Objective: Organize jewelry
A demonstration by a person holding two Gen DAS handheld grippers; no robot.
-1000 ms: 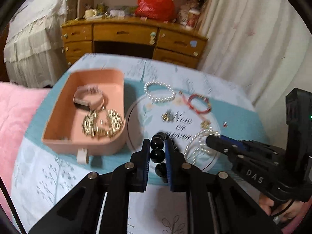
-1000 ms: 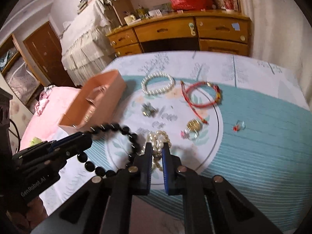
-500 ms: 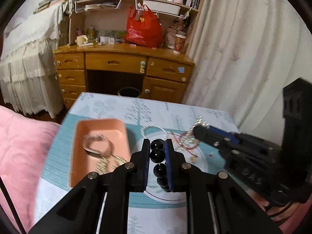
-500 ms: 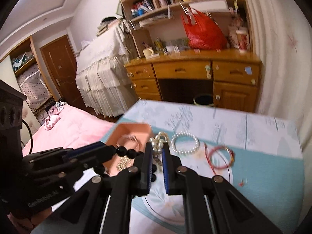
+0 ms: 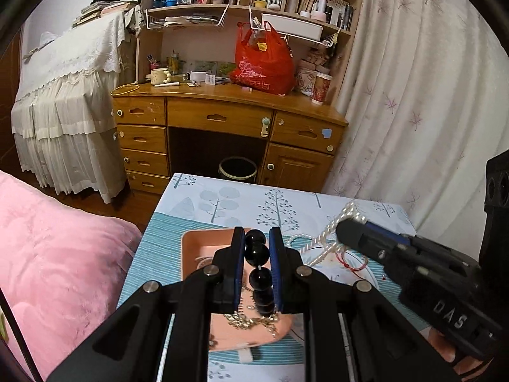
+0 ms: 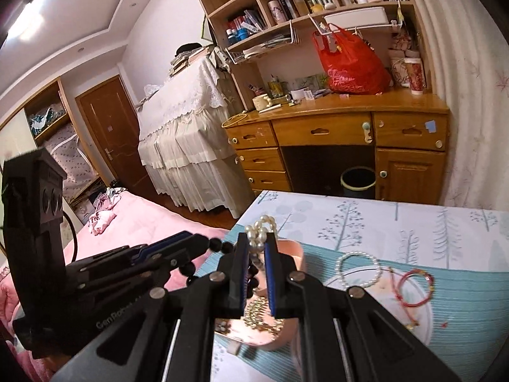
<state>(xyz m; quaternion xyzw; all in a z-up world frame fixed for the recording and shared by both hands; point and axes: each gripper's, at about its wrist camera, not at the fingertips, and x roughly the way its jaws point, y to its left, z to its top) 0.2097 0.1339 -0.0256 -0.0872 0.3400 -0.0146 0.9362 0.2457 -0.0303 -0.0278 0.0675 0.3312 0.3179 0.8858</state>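
My left gripper (image 5: 257, 238) is shut on a black bead bracelet (image 5: 258, 253) and holds it above the pink jewelry box (image 5: 203, 243). The bracelet hangs down between the fingers. My right gripper (image 6: 257, 238) is shut on a white pearl strand (image 6: 260, 230) and holds it over the same pink box (image 6: 294, 254). In the left wrist view the right gripper (image 5: 345, 226) shows at the right with the pearl strand (image 5: 331, 232) dangling. Gold chain pieces (image 6: 259, 313) lie inside the box.
A white pearl bracelet (image 6: 358, 269) and a red cord bracelet (image 6: 413, 286) lie on the round mat on the teal tablecloth (image 6: 461, 302). A pink bed (image 5: 57, 254) is left of the table. A wooden desk (image 5: 222, 121) stands behind.
Both grippers have lifted well above the table, each with its jewelry, and moved over the pink box. The views now tilt up toward the desk and shelves.
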